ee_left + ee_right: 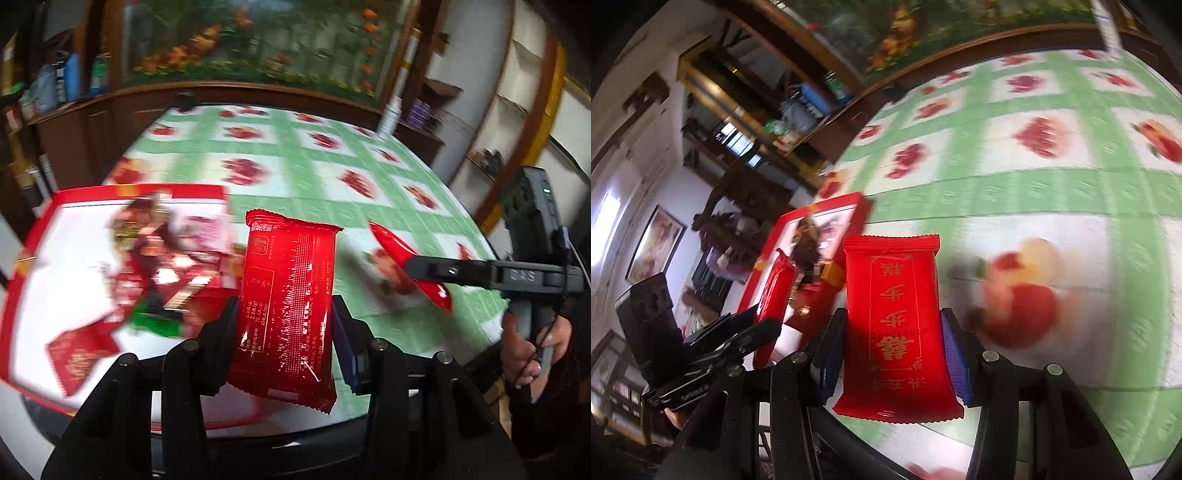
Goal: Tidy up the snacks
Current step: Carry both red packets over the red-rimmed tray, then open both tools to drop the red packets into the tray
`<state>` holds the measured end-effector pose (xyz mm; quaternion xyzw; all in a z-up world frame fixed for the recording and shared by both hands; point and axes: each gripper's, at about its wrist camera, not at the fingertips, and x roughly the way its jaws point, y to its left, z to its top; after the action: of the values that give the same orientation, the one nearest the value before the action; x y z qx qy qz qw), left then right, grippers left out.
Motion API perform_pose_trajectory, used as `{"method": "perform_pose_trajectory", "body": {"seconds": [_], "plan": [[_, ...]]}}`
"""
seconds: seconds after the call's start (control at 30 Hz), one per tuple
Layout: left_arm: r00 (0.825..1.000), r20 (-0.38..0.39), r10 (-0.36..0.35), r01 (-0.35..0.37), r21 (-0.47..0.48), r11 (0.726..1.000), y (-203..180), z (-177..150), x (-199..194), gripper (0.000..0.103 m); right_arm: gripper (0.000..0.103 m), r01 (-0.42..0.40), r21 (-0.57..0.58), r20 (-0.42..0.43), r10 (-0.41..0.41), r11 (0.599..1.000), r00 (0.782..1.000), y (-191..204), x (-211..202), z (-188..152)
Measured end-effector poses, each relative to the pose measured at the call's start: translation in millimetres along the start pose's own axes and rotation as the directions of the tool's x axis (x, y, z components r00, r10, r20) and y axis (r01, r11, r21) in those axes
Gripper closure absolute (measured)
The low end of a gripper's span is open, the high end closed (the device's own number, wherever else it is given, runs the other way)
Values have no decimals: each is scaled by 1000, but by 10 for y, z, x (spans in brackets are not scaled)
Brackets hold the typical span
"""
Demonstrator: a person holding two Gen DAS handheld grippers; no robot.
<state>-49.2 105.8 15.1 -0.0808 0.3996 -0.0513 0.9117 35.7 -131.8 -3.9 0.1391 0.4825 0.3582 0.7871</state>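
Gripping items, two entries.

Left gripper (284, 314): jaws part-way apart and clamped on a red snack packet (286, 306), printed back side facing the camera, standing upright at lower centre of the left wrist view, its sides pressed by both pads. Packet is lifted clear of the tablecloth (332, 177), just right of the red-rimmed tray (33, 236) that fills the left half of that frame.

Tray contents: a blurred heap of red and green wrapped snacks (162, 266); single items cannot be told apart.

Right gripper (894, 332): jaws likewise part-way apart, closed on a second red packet (895, 314) with gold lettering, face up, at lower centre of the right wrist view, above the green-checked cloth with fruit prints.

Cross-reference: right tool appears at the right edge of the left view, packet seen edge-on, with a hand (524, 350) on its handle.
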Motion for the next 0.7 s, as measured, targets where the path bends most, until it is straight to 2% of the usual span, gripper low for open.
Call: {"method": "perform_pose_trajectory", "body": {"seconds": [0.17,0.23,0.37,0.53,0.7], "plan": [[989,47,139,-137,-52,989,381,14,-102,57,53,-45,-74,-31,42,996,999,421,263,124],[976,59,209,-205,-67,976,529,22,-123,57,53,-52,-95,-42,48,994,998,563,361,146],[950,77,303,-296,-89,951,710,26,-122,57,53,-64,-139,-63,55,988,996,823,547,183],[928,86,362,-354,-96,930,810,-7,-110,57,53,-67,-197,-85,51,978,995,1105,739,195],[920,75,385,-377,-108,920,932,-19,-90,57,53,-49,-244,-80,31,968,996,1298,883,223]]}}
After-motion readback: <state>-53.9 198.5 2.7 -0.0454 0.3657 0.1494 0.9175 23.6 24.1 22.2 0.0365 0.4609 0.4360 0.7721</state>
